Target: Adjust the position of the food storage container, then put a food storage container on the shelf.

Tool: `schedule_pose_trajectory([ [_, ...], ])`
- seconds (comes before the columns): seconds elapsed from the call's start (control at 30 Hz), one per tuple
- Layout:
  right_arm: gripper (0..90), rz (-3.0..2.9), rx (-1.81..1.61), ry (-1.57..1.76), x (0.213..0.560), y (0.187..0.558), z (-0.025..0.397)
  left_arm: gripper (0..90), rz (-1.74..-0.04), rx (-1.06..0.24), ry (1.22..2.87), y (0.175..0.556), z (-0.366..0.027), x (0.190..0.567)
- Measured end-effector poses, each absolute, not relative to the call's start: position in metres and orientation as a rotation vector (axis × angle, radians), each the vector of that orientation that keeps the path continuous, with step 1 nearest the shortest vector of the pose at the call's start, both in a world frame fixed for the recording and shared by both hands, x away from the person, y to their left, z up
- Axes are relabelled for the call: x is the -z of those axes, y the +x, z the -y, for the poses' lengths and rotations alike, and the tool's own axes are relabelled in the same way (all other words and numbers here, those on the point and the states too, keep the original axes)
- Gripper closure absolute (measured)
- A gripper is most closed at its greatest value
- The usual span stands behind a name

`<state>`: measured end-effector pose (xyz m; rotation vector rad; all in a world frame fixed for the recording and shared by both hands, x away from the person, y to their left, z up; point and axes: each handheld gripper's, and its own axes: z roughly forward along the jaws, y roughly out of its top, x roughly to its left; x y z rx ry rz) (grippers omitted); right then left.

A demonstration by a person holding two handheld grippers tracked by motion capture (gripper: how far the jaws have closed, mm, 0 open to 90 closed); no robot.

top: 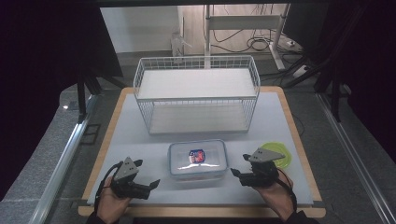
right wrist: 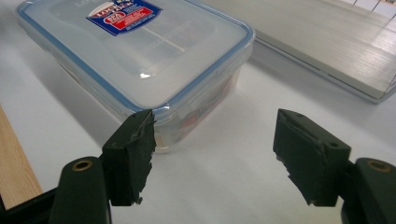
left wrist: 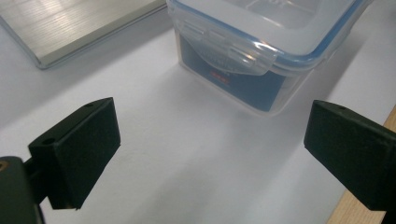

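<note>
The box (top: 198, 158) is the landmark: a clear plastic box with a blue-edged lid and a red and blue label on top, closed, standing on the white mat (top: 140, 135) of the counter (top: 112, 126), in the near middle part.

Nearest to the person, the left gripper (top: 148, 185) is to the left of the box and a little nearer than it, held in the left hand (top: 112, 199). Its jaws are released, wide apart, with nothing between them, and they point toward the box's left end. In the left gripper view the box (left wrist: 261, 51) is ahead of the jaws, apart from them, with its lid clip toward the camera.

The right gripper (top: 237, 175) is to the right of the box, held in the right hand (top: 275, 191). Its jaws are also released and empty. In the right gripper view one jaw is just beside the near corner of the box (right wrist: 140, 60); I cannot tell if it touches.

A green lid (top: 280, 156) lies right of the box, partly behind the right gripper.

Behind the box stands a white wire rack (top: 196, 93) with two shelves, well apart from both grippers.
</note>
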<state>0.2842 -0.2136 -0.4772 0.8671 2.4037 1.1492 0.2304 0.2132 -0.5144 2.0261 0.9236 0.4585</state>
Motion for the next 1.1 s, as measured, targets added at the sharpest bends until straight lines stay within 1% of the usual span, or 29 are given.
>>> schedule_pose_trajectory([
  [0.17,26.6,-2.406,-1.161,0.877,0.478,0.286,0.214,1.6,-0.924,-0.477,2.027,0.232,-0.213,0.516],
  [0.2,24.2,-2.408,-1.173,0.87,0.478,0.287,0.214,1.5,-0.925,-0.482,2.024,0.233,-0.212,0.516],
  [0.27,22.8,-2.408,-1.176,0.868,0.478,0.287,0.213,1.5,-0.929,-0.478,2.023,0.234,-0.212,0.516],
  [0.3,19.9,-2.411,-1.187,0.87,0.478,0.288,0.213,1.6,-0.931,-0.474,2.021,0.234,-0.212,0.515],
  [0.37,18.1,-2.415,-1.193,0.87,0.478,0.289,0.213,2.0,-0.942,-0.453,2.022,0.235,-0.212,0.513],
  [0.4,15.6,-2.427,-1.192,0.873,0.478,0.291,0.212,2.3,-0.951,-0.43,2.021,0.237,-0.211,0.511],
  [0.43,15.6,-2.427,-1.192,0.873,0.478,0.291,0.212,2.8,-0.951,-0.43,2.021,0.237,-0.211,0.511],
  [0.47,13.0,-2.441,-1.196,0.87,0.479,0.293,0.21,2.8,-0.956,-0.411,2.02,0.239,-0.21,0.509],
  [0.63,10.0,-2.453,-1.221,0.874,0.478,0.298,0.206,2.5,-0.961,-0.388,2.003,0.248,-0.206,0.504],
  [0.67,9.1,-2.461,-1.212,0.871,0.477,0.301,0.202,1.7,-0.962,-0.373,1.996,0.251,-0.204,0.503],
  [0.73,7.1,-2.466,-1.196,0.884,0.478,0.304,0.198,1.6,-0.967,-0.302,1.973,0.261,-0.2,0.502],
  [0.77,7.1,-2.466,-1.196,0.884,0.478,0.304,0.198,1.5,-0.967,-0.302,1.973,0.261,-0.2,0.502],
  [0.8,4.3,-2.487,-1.185,0.911,0.48,0.308,0.194,1.3,-0.965,-0.261,1.966,0.267,-0.198,0.502],
  [1.0,3.4,-2.511,-1.201,0.969,0.478,0.316,0.187,1.1,-0.954,-0.196,1.943,0.279,-0.191,0.499],
  [1.1,4.7,-2.54,-1.191,0.978,0.477,0.321,0.18,1.2,-0.95,-0.174,1.95,0.287,-0.186,0.499],
])
